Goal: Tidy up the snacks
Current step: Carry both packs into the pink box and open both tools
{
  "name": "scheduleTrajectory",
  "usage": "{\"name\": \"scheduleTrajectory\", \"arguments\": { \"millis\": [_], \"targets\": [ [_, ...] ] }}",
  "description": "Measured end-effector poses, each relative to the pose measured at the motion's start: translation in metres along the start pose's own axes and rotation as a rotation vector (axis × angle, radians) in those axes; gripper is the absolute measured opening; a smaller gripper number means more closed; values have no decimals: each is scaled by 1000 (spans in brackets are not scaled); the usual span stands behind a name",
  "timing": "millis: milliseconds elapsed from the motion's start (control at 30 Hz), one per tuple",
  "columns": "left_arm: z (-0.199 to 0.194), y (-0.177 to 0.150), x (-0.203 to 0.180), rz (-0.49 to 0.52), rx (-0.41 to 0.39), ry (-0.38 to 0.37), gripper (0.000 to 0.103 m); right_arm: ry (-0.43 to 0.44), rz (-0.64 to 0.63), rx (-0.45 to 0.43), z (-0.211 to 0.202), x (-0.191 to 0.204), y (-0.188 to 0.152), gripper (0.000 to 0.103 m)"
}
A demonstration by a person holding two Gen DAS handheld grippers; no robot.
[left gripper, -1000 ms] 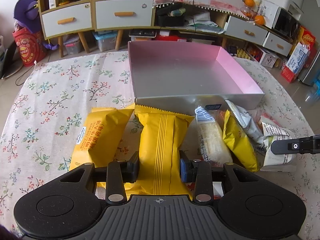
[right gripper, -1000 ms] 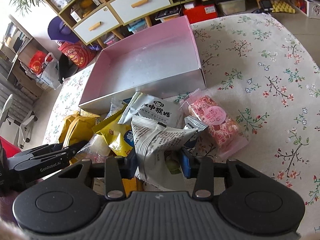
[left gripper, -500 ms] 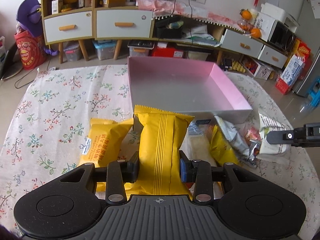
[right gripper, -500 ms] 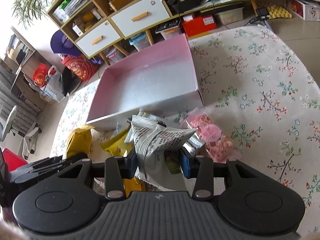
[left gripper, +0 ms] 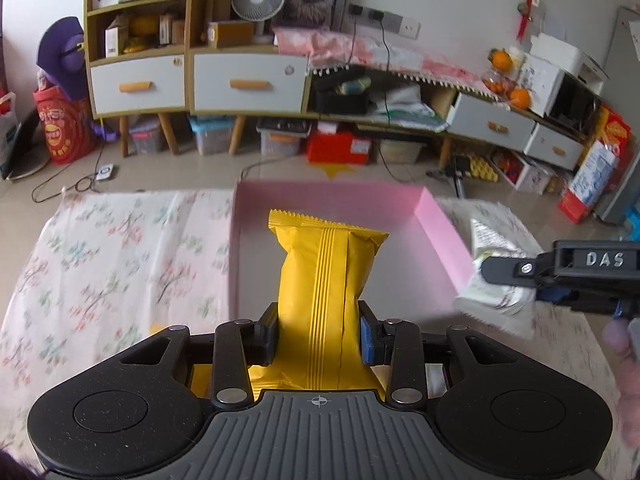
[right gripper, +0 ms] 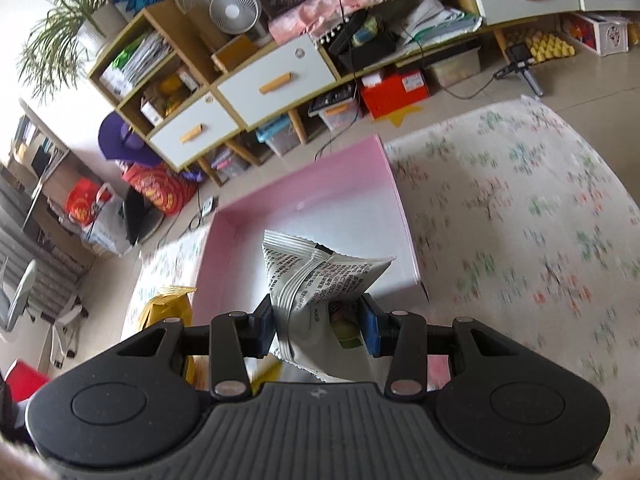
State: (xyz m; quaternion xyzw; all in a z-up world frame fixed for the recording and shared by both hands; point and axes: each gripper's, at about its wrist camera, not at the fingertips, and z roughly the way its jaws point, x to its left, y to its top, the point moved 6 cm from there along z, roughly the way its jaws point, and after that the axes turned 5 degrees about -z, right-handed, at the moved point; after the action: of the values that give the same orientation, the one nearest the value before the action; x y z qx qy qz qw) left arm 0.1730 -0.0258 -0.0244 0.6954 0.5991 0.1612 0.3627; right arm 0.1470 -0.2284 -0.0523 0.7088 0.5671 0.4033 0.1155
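- Pinching a yellow snack packet (left gripper: 324,280) in my left gripper (left gripper: 319,336), I have both jaws pressed into its sides; the packet stands upright, its crimped top over the pink box (left gripper: 440,224).
- My right gripper (right gripper: 322,326) has its jaws clamped on a white snack packet (right gripper: 308,280) printed with black text, the packet creased where the pads bite in.
- From the left wrist view, the right gripper (left gripper: 520,270) shows at the right edge, carrying that white packet (left gripper: 496,292) beside the box's right wall.
- The pink box (right gripper: 394,200) lies open on the bench (right gripper: 520,200), which wears a floral cloth; its floor is pale grey and I see nothing lying on the part in view.
- Another yellow packet (right gripper: 168,306) lies on the cloth just left of the box, seen from the right wrist.
- Below my left gripper more yellow wrapping shows, too hidden to tell apart.
- Much of the cloth is smeared with blur.
- Behind the bench stand drawers (left gripper: 248,84) with orange handles and a small fan (left gripper: 258,0).
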Motion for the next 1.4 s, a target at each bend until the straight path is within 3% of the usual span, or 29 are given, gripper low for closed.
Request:
{"name": "scheduleTrajectory", "arguments": {
  "millis": [300,833,967,1033,1133,1400],
  "targets": [
    [47,1,10,-76,-78,35,35,39,-22,-52,40,-2,13,39],
    [79,3,11,-46,-113,111,36,3,-32,-12,59,-1,10,40],
    [80,1,8,-18,-98,109,45,-7,-43,0,61,-3,9,43],
    [77,1,6,-9,-98,107,64,-10,-39,-1,61,-4,10,48],
    [70,1,5,1,-103,101,71,-13,-40,-19,54,-3,12,63],
    [39,-6,3,-1,-81,94,87,-54,-98,-38,27,3,12,83]
  ]
}}
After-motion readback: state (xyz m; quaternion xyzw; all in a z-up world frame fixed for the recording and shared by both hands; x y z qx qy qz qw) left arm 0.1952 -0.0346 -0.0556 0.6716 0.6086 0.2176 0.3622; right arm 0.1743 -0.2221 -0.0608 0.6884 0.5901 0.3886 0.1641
